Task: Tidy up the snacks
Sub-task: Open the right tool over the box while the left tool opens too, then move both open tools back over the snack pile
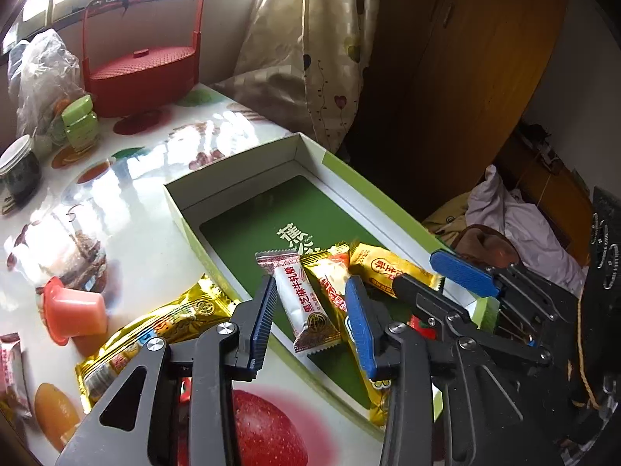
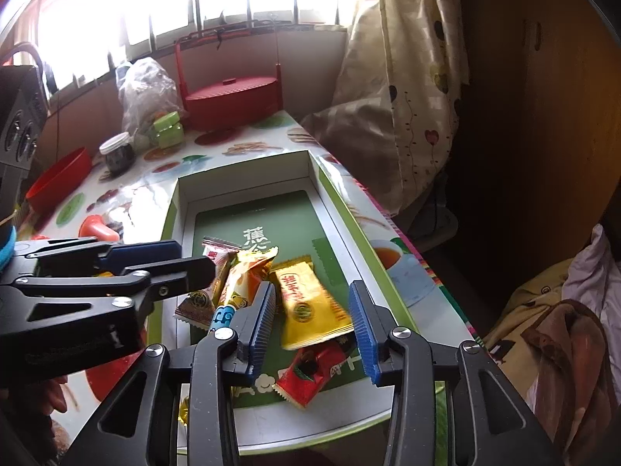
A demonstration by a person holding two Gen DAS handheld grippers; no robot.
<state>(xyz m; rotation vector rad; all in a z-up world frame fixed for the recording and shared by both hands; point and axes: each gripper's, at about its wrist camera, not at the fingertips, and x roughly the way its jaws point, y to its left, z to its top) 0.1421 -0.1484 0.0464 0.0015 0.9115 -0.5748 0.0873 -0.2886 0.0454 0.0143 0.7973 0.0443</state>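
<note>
Over a fruit-print counter, beside a window: green cardboard box lying open, four wrapped snacks heaped at its near end. Largest of them a yellow packet, then an orange-and-gold one, a white bar, a small red sweet. Outside the box, near its left wall: long gold packet, pink jelly cup, another pink wrapper cut off at the frame edge.

Left gripper poised over the white bar, right gripper over the yellow packet; jaws of both apart, pads flanking the wrappers without pressing, nothing gripped.

Likely handling: all light, foil or film skins slick and crinkly, prone to slide between ribbed pads. Bars probably firm enough to pinch across the middle; crimped end seams flatter but floppier. Jelly cup stiffer, probably squashable, best taken across its body below the rim.

Hard to make out: how much of the orange-and-gold packet lies under the white bar; lower end of the red sweet partly behind a jaw; box's near wall largely hidden by both grippers. Window glare washing out the counter's far end, contents of the clear bag unreadable.
</note>
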